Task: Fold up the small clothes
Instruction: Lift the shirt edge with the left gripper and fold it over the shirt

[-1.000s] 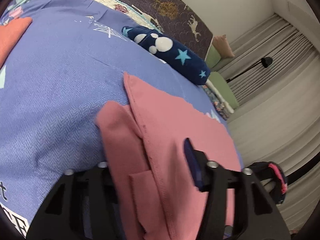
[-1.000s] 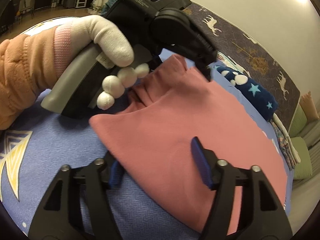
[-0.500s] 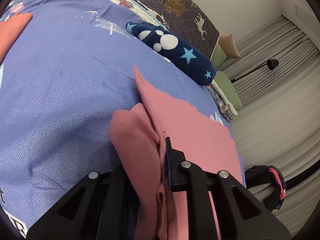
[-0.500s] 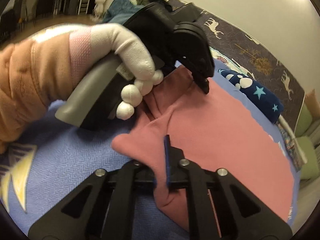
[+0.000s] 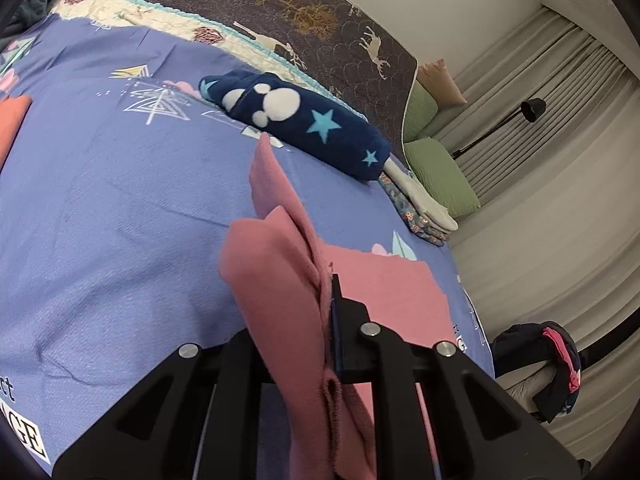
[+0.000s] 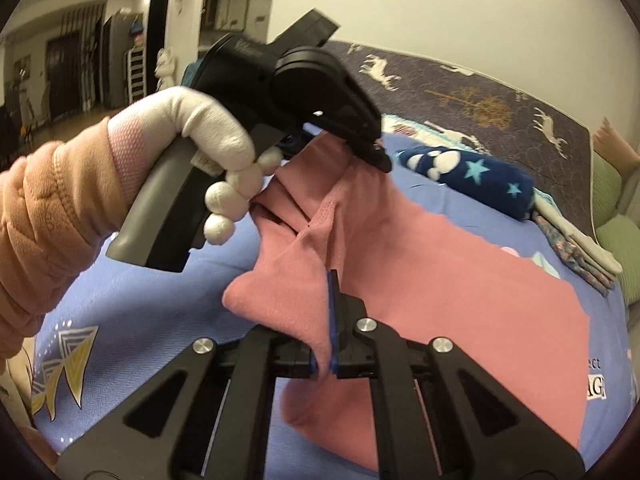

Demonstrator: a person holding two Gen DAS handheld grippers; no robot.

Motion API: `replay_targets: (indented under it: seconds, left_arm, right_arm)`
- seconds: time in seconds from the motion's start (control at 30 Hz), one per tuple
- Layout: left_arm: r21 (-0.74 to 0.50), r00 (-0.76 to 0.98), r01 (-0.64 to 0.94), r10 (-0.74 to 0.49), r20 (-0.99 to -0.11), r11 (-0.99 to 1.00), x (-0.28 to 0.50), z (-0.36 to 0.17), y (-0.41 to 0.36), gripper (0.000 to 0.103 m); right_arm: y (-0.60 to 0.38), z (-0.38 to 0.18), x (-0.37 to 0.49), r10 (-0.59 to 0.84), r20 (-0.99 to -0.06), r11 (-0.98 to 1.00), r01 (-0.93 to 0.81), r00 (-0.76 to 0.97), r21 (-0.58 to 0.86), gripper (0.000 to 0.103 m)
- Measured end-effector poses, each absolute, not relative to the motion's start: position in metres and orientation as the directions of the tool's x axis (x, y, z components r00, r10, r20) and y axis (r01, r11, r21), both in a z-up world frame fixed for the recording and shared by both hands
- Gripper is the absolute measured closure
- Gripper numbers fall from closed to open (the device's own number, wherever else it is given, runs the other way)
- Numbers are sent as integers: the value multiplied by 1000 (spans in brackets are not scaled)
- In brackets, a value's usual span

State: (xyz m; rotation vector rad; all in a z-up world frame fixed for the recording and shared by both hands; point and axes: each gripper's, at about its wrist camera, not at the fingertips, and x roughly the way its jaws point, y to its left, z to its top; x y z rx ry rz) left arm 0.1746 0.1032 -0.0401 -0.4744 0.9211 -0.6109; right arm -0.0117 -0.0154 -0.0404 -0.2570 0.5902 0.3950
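Both claws have closed on the pink garment and lifted its near edge off the bed since a second ago, when their jaws stood apart around the cloth lying flat.

Largest in view is the bed (image 5: 100, 200), covered by a blue-violet sheet printed with pale triangles. At its far side runs a dark headboard panel (image 5: 320, 12) patterned with deer and trees. Grey curtains (image 5: 560, 160) hang on the right, with green cushions (image 5: 440, 172) below them.

On the sheet lies the pink garment (image 6: 460, 280), spread toward the right, its near-left part raised and bunched into folds. Just beyond it, a rolled navy fleece with stars and white blobs (image 5: 300, 120) rests near the headboard, and folded cloths (image 5: 420, 208) lie at its right end. An orange cloth (image 5: 12, 124) shows at the far left edge.

In the right wrist view, a white-gloved hand (image 6: 216, 160) with a peach sleeve grips the left claw (image 6: 376, 156), which is clamped on a raised corner of the garment. The right claw (image 6: 332, 320) is clamped on the garment's near edge, blue pads pressed together through the fabric.
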Motion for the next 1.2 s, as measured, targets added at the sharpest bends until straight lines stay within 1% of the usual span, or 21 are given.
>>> replay_targets:
  seconds: [0.17, 0.37, 0.6, 0.77, 1.07, 1.2]
  left_arm:
    - [-605, 450, 309, -673, -587, 734, 174, -23, 65, 92]
    - [-568, 420, 362, -674, -608, 739, 170, -15, 4, 92]
    - [-538, 356, 412, -673, -648, 736, 169, -24, -66, 92]
    - [-500, 323, 452, -659, -680, 738, 168, -30, -113, 92]
    - [-449, 286, 487, -622, -729, 749, 165, -38, -164, 92]
    - [-391, 280, 512, -579, -766, 765, 162, -42, -189, 92]
  right_arm:
    - [-59, -27, -19, 283, -548, 927, -371, 787, -55, 99]
    - [-117, -26, -22, 278, -547, 953, -298, 790, 53, 99]
    - [-178, -39, -26, 276, -571, 961, -215, 773, 174, 99]
    - [-213, -45, -32, 263, -571, 961, -156, 778, 229, 99]
    - [-258, -55, -41, 268, -573, 942, -87, 775, 323, 99]
    - [-264, -56, -49, 272, -572, 937, -79, 774, 339, 99]
